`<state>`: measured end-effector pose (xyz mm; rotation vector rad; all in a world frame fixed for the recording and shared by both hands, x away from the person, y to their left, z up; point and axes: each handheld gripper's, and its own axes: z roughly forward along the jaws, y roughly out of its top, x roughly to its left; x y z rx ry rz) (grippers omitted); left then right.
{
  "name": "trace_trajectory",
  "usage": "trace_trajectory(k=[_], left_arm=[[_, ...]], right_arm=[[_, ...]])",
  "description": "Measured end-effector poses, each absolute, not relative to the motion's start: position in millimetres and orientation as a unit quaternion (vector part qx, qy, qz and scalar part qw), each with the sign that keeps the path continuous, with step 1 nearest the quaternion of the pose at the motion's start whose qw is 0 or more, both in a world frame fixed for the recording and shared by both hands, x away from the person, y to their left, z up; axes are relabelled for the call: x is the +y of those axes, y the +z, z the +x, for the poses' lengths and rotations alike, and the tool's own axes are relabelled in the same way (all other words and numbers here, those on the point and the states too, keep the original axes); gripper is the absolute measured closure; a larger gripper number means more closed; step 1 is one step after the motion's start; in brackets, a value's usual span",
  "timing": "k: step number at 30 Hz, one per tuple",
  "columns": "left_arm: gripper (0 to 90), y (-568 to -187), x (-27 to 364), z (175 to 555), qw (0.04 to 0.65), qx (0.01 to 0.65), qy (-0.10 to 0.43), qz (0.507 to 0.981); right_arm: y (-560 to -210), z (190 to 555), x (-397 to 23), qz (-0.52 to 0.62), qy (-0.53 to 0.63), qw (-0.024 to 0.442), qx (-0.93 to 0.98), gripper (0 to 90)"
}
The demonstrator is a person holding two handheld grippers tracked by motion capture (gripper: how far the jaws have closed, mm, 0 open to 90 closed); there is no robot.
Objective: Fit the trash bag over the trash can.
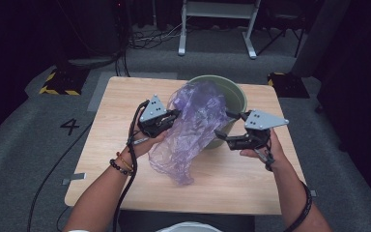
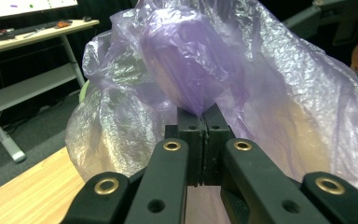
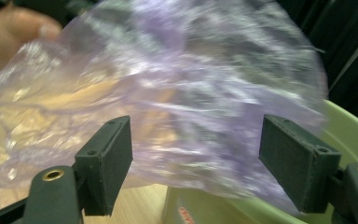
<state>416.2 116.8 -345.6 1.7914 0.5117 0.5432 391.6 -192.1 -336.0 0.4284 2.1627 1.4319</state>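
A crumpled translucent purple plastic bag (image 1: pixel 191 128) hangs over the wooden table (image 1: pixel 116 164), draped partly against a pale green bucket (image 1: pixel 234 96). My left gripper (image 1: pixel 174 115) is shut on the bag's left side; in the left gripper view its jaws meet on a fold of the bag (image 2: pixel 191 60). My right gripper (image 1: pixel 226 124) is at the bag's right side, by the bucket's rim, with its jaws wide apart. In the right gripper view the bag (image 3: pixel 182 98) lies beyond the open pads (image 3: pixel 109 158), and the bucket (image 3: pixel 354 135) sits below.
The bucket stands at the table's far edge, right of centre. Grey carpet surrounds the table, with a white desk frame (image 1: pixel 217 24) behind and cables on the floor. A desk with a monitor (image 2: pixel 28 28) appears in the left gripper view.
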Motion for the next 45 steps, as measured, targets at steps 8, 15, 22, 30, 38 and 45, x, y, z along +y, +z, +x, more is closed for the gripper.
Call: trace_trajectory(k=[8, 15, 22, 30, 38, 45], left_arm=[[88.3, -347.8, 114.2, 417.1, 0.558, 0.215, 0.230, 0.768], [87.5, -348.2, 118.9, 419.9, 0.551, 0.220, 0.234, 0.770], [84.5, -351.8, 124.0, 429.4, 0.551, 0.236, 0.229, 0.767], [72.5, -358.2, 127.4, 439.6, 0.532, 0.259, 0.241, 0.770], [38.0, -362.0, 139.2, 438.1, 0.549, 0.272, 0.227, 0.757], [17.7, -366.2, 146.1, 419.3, 0.557, 0.219, 0.204, 0.775]], right_arm=[[-347.8, 396.3, -168.6, 0.151, 0.504, 0.278, 0.803, 53.0], [-345.9, 401.3, -175.0, 0.166, 0.532, 0.283, 0.781, 81.8], [-338.7, 419.3, -191.7, 0.235, 0.556, 0.269, 0.751, 84.4], [-342.0, 443.7, -199.9, 0.297, 0.520, 0.278, 0.751, 84.1], [-343.8, 455.6, -206.6, 0.328, 0.499, 0.293, 0.747, 84.1], [-348.0, 463.5, -208.8, 0.354, 0.485, 0.295, 0.743, 84.4]])
